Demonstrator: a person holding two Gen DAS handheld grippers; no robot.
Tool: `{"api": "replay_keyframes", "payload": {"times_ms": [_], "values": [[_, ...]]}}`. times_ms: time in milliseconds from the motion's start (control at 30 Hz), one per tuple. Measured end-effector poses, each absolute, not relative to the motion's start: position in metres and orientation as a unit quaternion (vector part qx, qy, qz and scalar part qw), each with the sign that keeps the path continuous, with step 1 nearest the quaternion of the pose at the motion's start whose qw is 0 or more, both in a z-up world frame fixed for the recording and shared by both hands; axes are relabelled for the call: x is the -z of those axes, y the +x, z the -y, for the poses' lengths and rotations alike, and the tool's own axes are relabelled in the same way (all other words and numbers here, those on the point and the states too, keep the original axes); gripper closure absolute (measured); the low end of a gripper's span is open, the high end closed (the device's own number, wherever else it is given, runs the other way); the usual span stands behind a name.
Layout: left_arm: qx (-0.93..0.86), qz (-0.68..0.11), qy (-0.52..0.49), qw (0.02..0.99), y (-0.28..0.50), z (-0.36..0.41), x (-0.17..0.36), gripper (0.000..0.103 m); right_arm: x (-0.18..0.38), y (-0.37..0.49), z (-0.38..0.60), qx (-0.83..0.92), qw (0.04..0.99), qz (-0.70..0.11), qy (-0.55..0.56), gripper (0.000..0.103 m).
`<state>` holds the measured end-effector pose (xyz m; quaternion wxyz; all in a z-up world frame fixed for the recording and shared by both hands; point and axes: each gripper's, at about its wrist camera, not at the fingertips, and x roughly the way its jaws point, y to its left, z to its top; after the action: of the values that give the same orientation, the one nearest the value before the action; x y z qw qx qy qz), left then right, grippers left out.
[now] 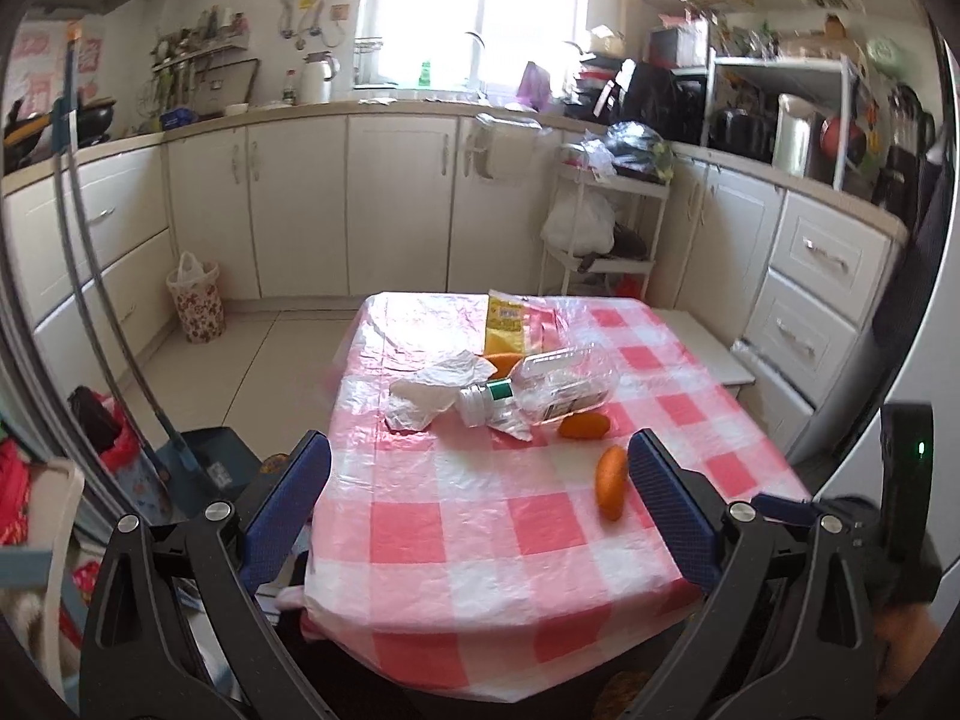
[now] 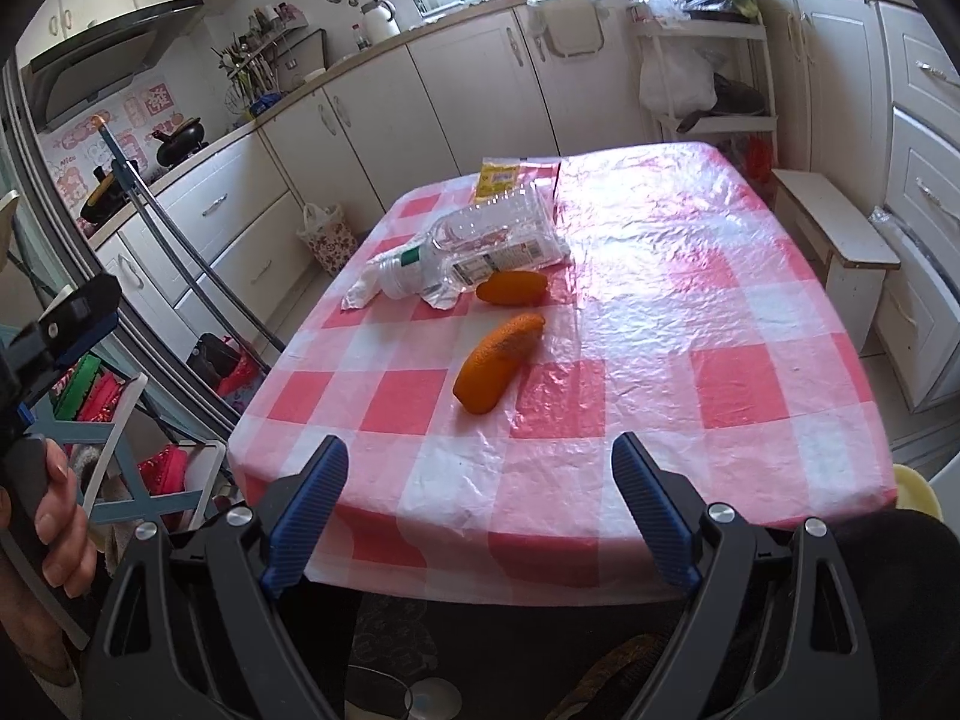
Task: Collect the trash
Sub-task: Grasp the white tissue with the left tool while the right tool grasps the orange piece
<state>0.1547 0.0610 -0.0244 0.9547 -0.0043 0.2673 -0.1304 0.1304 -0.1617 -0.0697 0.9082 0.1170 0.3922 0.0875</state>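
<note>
On the pink-and-white checked table (image 1: 480, 528) (image 2: 690, 312) lies a pile of trash: a crushed clear plastic bottle (image 1: 558, 387) (image 2: 480, 246) with a white cap, a crumpled white tissue (image 1: 435, 390) (image 2: 360, 294), a yellow packet (image 1: 506, 324) (image 2: 498, 177) and pieces of orange peel (image 1: 611, 480) (image 2: 495, 360), with another peel piece (image 1: 583, 425) (image 2: 515, 288) beside the bottle. My left gripper (image 1: 480, 456) hangs open over the table's near edge, short of the trash. My right gripper (image 2: 480, 462) is open too, at the near edge, nothing between its fingers.
A flowered waste basket (image 1: 197, 303) (image 2: 329, 237) lined with a bag stands on the floor by the cabinets, left of the table. A white step stool (image 2: 834, 234) sits to the right, a wire shelf trolley (image 1: 600, 222) behind. A mop handle (image 1: 114, 312) leans at left.
</note>
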Motion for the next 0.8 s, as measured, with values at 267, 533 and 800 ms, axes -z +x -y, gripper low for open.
{"api": "replay_keyframes", "payload": {"times_ms": [267, 533, 800], "values": [[0.197, -0.297, 0.127, 0.926, 0.212, -0.020, 0.058, 0.007, 0.089, 0.175, 0.153, -0.080, 0.898, -0.416, 0.116, 0.021], [0.215, -0.330, 0.120, 0.911, 0.293, -0.025, 0.082, 0.007, 0.114, 0.218, 0.146, -0.067, 0.888, -0.445, 0.095, 0.040], [0.144, -0.388, 0.017, 0.910, 0.382, -0.066, 0.109, 0.007, 0.112, 0.216, 0.154, -0.067, 0.894, -0.438, 0.071, 0.066]]}}
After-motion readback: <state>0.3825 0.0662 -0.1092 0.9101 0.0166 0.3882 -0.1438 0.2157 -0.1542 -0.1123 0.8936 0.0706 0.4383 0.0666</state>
